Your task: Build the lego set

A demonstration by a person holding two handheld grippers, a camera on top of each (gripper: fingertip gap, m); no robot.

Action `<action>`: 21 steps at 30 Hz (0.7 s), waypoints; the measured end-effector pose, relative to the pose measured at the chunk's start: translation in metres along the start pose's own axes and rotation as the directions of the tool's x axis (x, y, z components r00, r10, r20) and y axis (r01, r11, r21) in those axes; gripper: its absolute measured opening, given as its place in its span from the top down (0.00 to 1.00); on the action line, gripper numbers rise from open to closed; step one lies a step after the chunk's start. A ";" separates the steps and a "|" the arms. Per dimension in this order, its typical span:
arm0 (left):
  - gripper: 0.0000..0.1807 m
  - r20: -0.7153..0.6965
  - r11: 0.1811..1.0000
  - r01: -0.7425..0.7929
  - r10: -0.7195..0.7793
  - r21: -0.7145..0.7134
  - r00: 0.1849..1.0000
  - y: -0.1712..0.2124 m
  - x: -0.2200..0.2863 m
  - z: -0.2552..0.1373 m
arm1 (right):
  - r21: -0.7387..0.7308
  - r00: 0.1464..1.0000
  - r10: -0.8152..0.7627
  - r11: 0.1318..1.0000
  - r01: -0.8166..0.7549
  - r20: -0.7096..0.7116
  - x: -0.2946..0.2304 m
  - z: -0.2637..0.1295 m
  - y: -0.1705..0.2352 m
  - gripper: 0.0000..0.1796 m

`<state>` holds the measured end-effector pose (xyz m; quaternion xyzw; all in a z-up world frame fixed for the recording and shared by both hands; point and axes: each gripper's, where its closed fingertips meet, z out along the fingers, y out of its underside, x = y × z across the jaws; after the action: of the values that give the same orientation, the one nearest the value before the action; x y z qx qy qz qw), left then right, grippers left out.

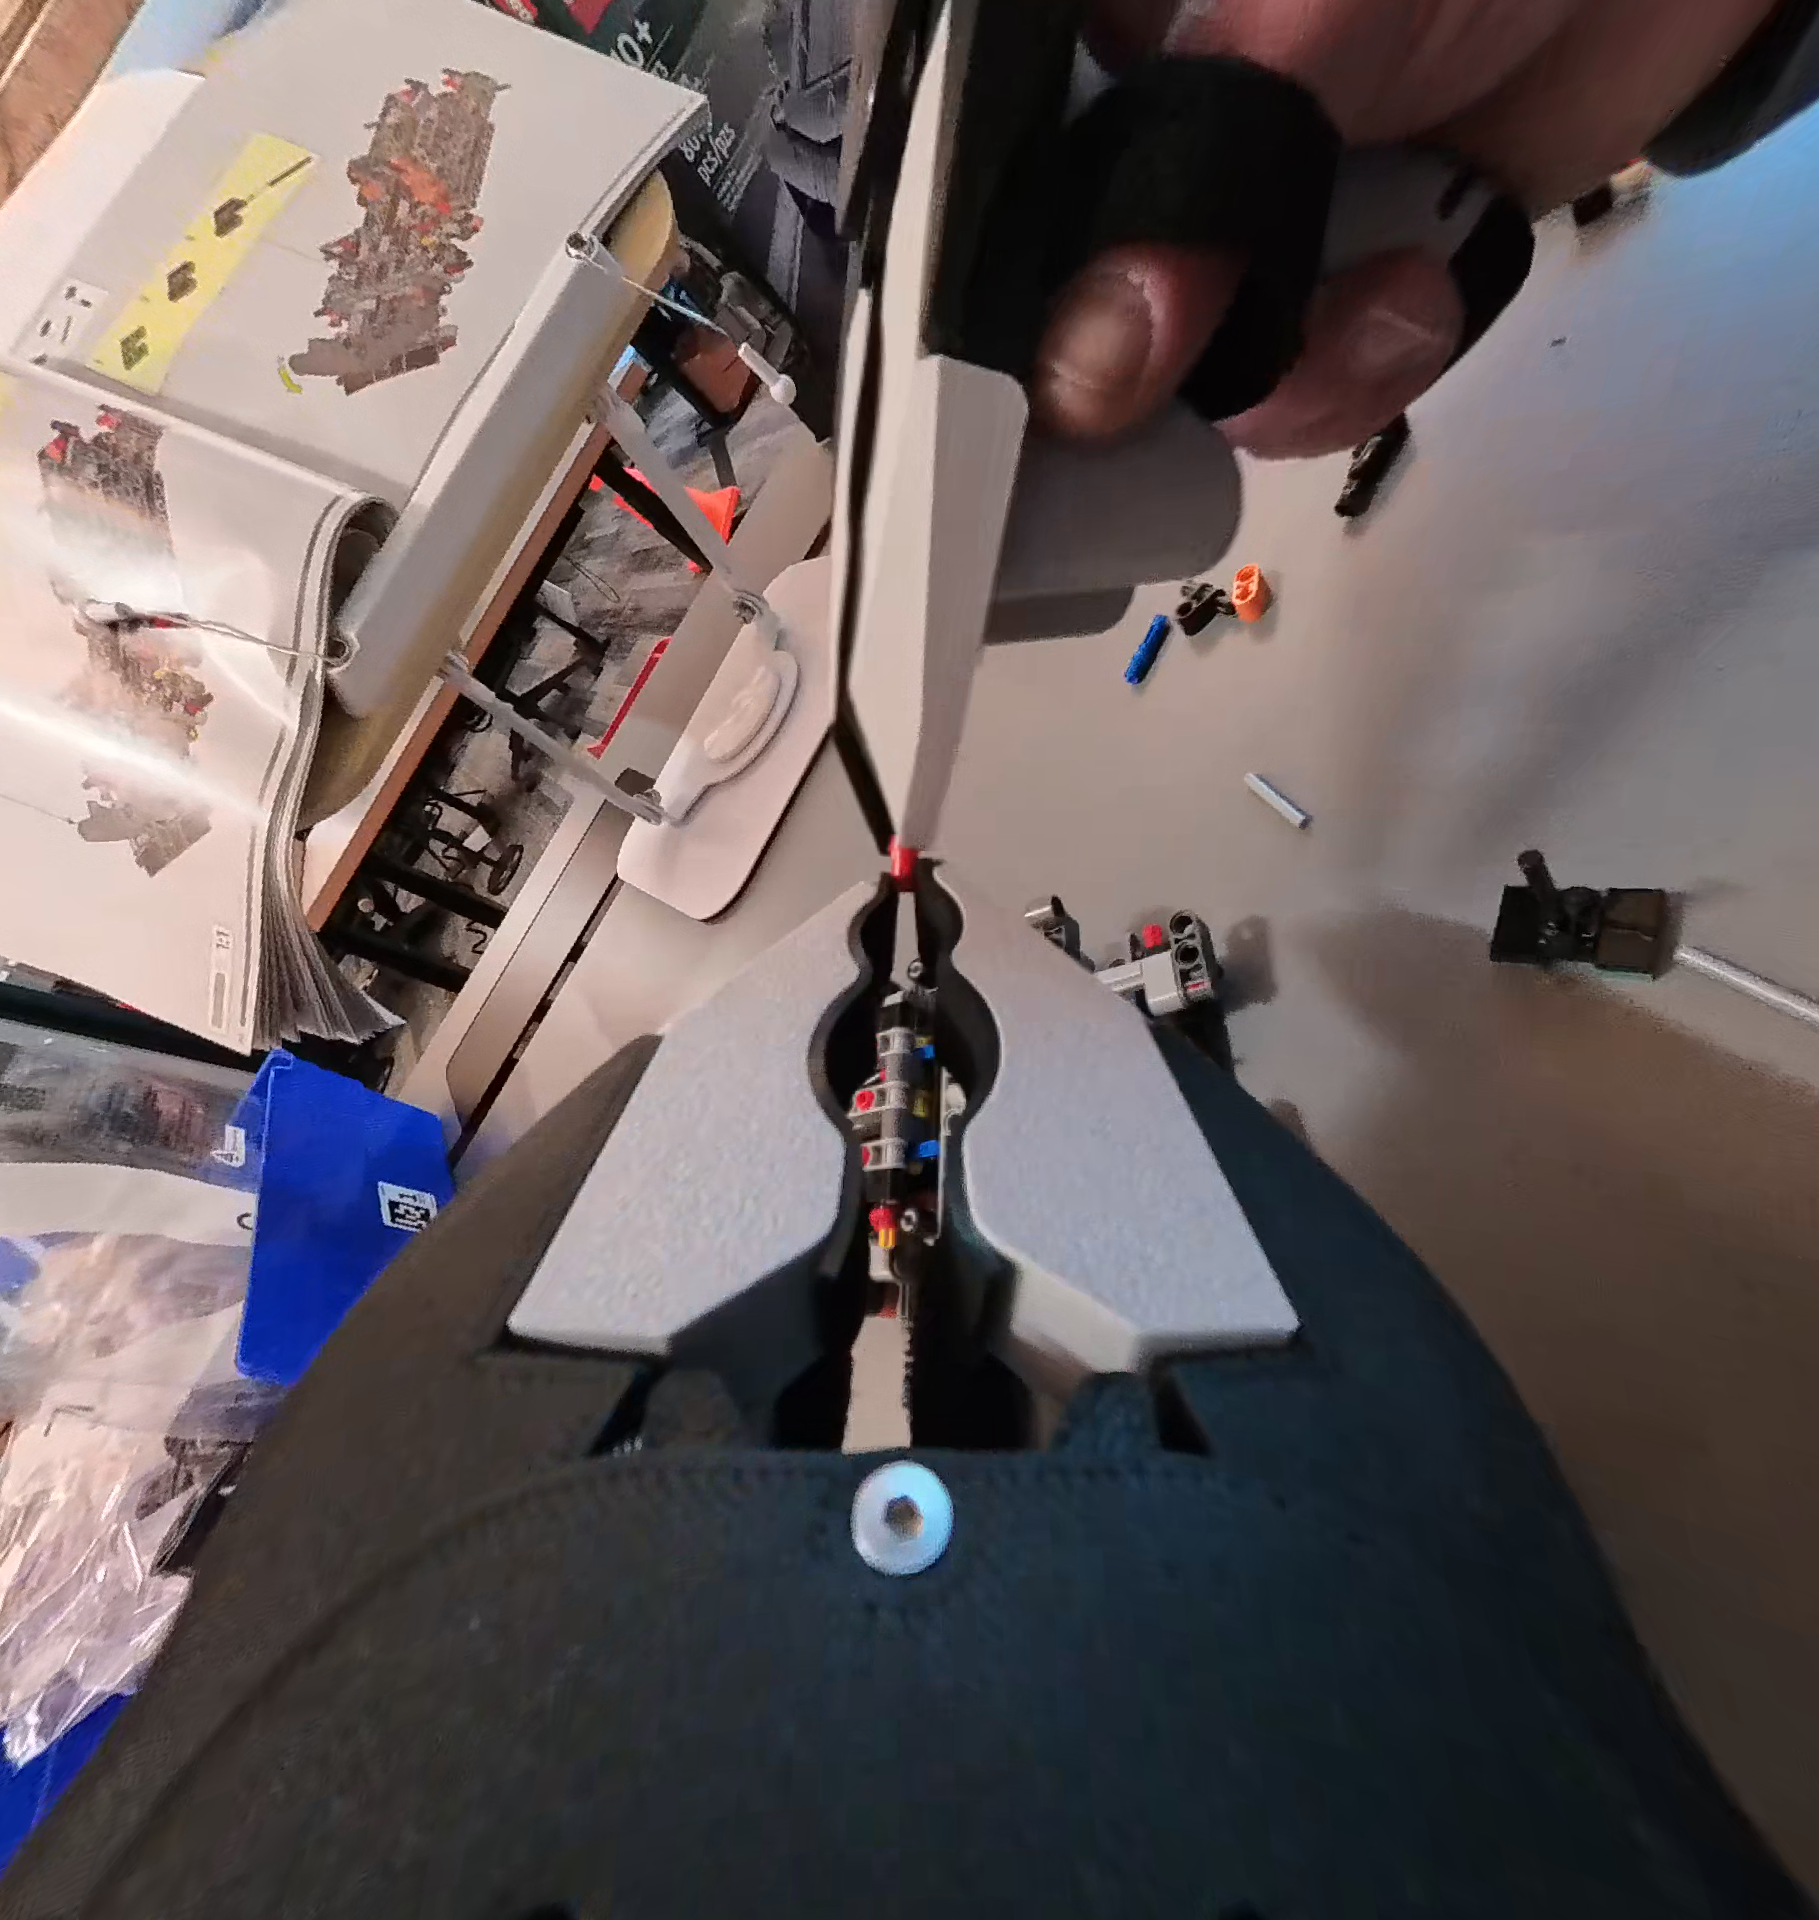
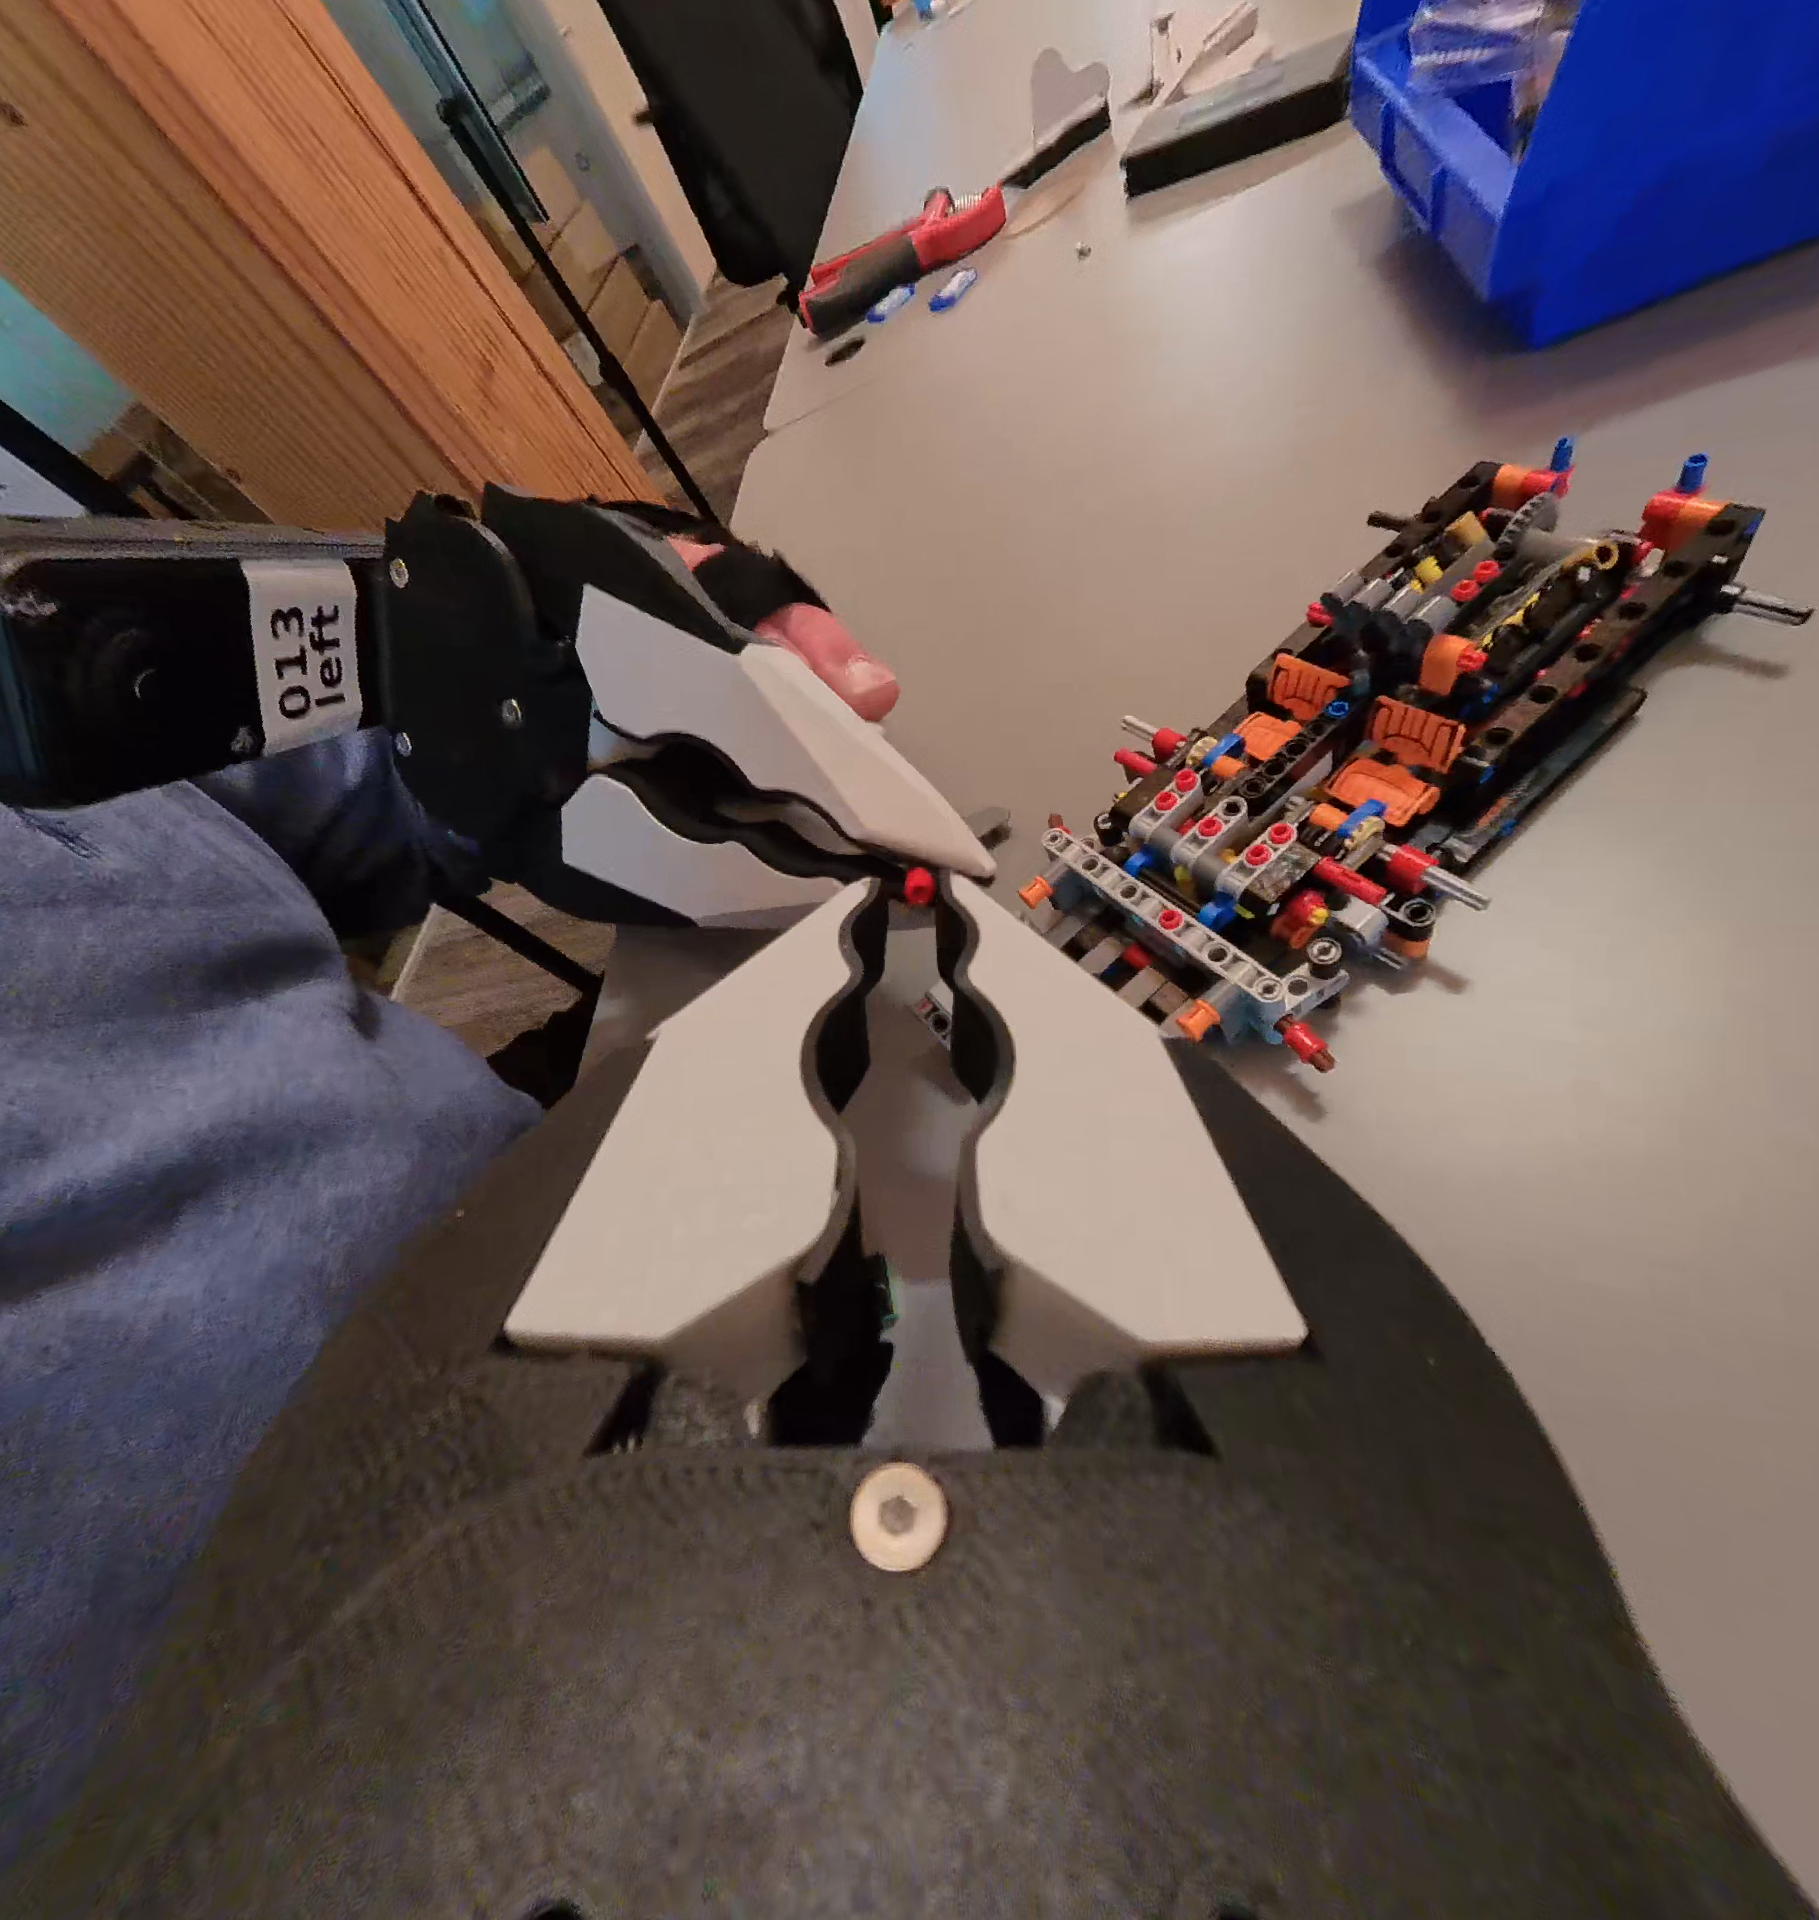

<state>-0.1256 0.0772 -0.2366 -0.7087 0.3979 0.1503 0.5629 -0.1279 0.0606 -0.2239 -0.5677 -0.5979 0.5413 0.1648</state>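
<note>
A small red pin [image 1: 903,860] sits where the tips of both grippers meet, a little above the grey table [image 2: 1507,1195]. My left gripper [image 1: 905,883] is closed narrowly on it from below in the left wrist view; in the right wrist view it [image 2: 962,862] comes in from the left. My right gripper [image 2: 912,883] has the red pin [image 2: 918,885] between its tips; in the left wrist view it [image 1: 903,836] comes down from above, held by a hand. The part-built Lego chassis [image 2: 1404,748], black with orange, red and blue parts, lies on the table to the right.
An open instruction book [image 1: 209,416] stands on a holder at the left. Blue bins [image 1: 333,1195] [image 2: 1663,156] and plastic bags [image 1: 74,1403] sit nearby. Loose parts [image 1: 1175,956] [image 1: 1580,925] lie on the table. Red-handled pliers [image 2: 905,249] lie far back. A person's blue-clad leg [image 2: 157,1039] is at the left. Only a small space, under 4 cm, lies between the two pairs of fingers.
</note>
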 end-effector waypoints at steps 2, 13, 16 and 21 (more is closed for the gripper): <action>1.00 0.006 1.000 -0.007 0.007 -0.002 1.000 -0.001 0.000 0.000 | 0.000 1.000 0.010 1.000 -0.010 0.008 0.001 0.000 0.000 0.97; 0.96 -0.020 0.995 -0.010 0.008 -0.100 1.000 0.027 -0.002 -0.011 | -0.124 0.994 -0.103 0.988 0.097 -0.041 0.013 0.003 0.009 0.99; 0.96 -0.040 0.985 0.034 -0.041 -0.167 0.998 0.058 -0.004 -0.023 | -0.269 0.963 -0.259 0.935 0.231 -0.072 0.027 0.013 0.010 0.99; 0.96 -0.089 0.970 0.068 -0.091 -0.234 0.992 0.092 0.006 -0.026 | -0.509 0.877 -0.481 0.751 0.421 0.017 0.045 0.039 0.023 0.99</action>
<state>-0.1951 0.0460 -0.2943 -0.7913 0.3762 0.1375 0.4620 -0.1617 0.0756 -0.2756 -0.4594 -0.8253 0.2791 0.1729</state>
